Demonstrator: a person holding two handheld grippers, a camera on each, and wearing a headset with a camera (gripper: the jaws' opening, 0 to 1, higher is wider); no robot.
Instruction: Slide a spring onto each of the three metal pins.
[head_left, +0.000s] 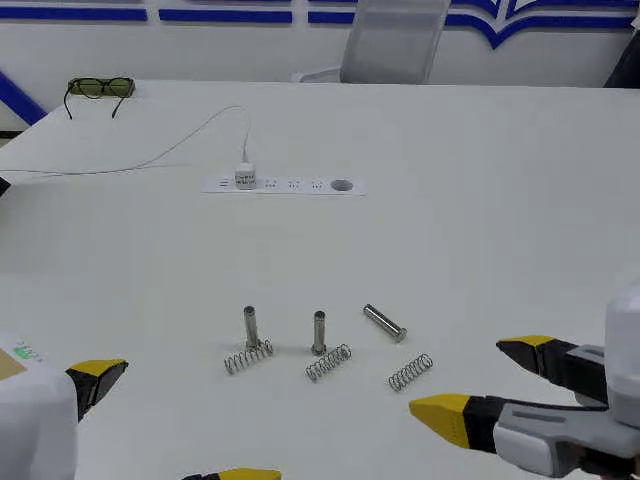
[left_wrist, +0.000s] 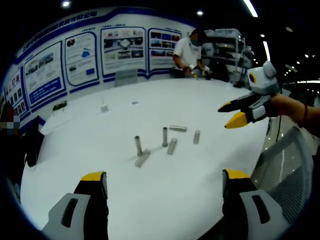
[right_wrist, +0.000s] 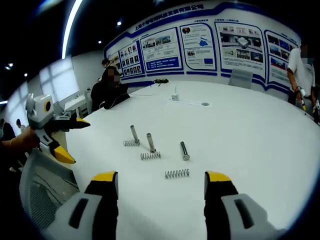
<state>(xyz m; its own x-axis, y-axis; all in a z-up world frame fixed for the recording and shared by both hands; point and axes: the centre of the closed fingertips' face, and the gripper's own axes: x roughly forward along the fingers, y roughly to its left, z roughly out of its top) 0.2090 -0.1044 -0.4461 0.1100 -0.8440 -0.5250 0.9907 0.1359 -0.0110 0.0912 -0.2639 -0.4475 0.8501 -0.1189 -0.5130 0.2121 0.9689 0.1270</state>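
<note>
White worktop (head_left: 450, 200) is carrying two upright pins (head_left: 250, 327) (head_left: 319, 332), a third pin (head_left: 384, 323) lying flat, and three springs (head_left: 248, 357) (head_left: 328, 362) (head_left: 410, 371) beside them; left gripper (head_left: 168, 424) and right gripper (head_left: 456, 376) are hovering nearby, jaws spread wide, holding nothing.

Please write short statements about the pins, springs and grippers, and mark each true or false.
1. Two pins stand upright on the table. True.
2. Both the left gripper and the right gripper are open and hold nothing. True.
3. One spring is already on a pin. False: all three springs lie loose on the table.
4. The third pin stands upright too. False: it lies on its side.
5. The glasses lie beside the springs. False: they lie far off, at the table's far left.
</note>
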